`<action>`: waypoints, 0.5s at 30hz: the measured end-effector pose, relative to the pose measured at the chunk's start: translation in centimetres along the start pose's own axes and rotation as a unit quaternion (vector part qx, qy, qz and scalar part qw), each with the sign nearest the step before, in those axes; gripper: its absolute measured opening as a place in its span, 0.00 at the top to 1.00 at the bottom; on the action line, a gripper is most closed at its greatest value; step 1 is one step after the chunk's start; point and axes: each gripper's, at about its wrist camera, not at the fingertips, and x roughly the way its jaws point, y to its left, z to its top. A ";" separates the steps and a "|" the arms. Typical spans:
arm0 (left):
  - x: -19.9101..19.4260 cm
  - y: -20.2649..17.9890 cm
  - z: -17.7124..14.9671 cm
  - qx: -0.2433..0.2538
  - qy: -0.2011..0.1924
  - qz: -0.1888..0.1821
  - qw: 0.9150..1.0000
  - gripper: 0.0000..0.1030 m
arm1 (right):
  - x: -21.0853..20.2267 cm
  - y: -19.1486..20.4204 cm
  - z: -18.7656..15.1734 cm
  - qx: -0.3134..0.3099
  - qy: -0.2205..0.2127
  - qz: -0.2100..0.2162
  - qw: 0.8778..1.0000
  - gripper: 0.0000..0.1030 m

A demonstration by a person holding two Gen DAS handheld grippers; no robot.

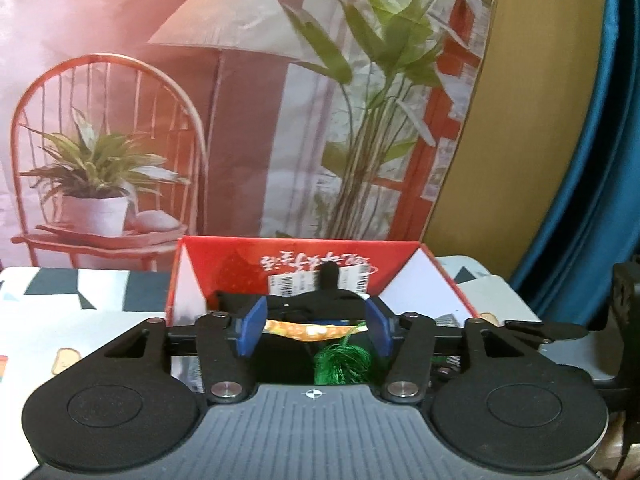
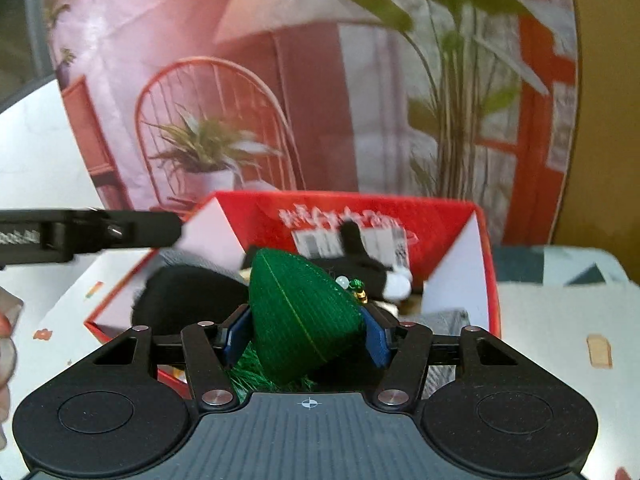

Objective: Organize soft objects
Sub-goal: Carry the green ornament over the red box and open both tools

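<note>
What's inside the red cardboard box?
Inside the red cardboard box: a black-and-white plush toy and grey fabric. The green woven cone-shaped ornament in the right hand-held gripper hides the box floor.

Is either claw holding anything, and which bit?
The right gripper holds the green cone-shaped ornament by its wide sides, over the red box. The left gripper is open, holding nothing.

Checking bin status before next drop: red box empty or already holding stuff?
Not empty. The red box is open-topped and already holds black soft items; the right gripper holds a green cone-shaped ornament over it.
</note>
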 end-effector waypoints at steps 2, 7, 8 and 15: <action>-0.1 -0.1 0.1 0.006 -0.001 0.014 1.000 0.34 | -0.2 0.1 -0.3 -0.008 -0.001 -0.002 1.000 0.33; -1.7 -0.2 0.1 0.017 -0.013 0.036 0.999 0.10 | -1.6 0.3 0.1 -0.017 -0.010 -0.016 1.000 0.08; -2.0 -0.4 0.2 0.020 -0.016 0.042 0.999 0.05 | -2.0 0.3 0.2 -0.017 -0.016 -0.020 1.000 0.01; -4.4 -0.6 0.3 0.026 -0.031 0.080 0.996 0.00 | -5.1 0.1 1.3 -0.007 -0.041 -0.031 0.999 0.00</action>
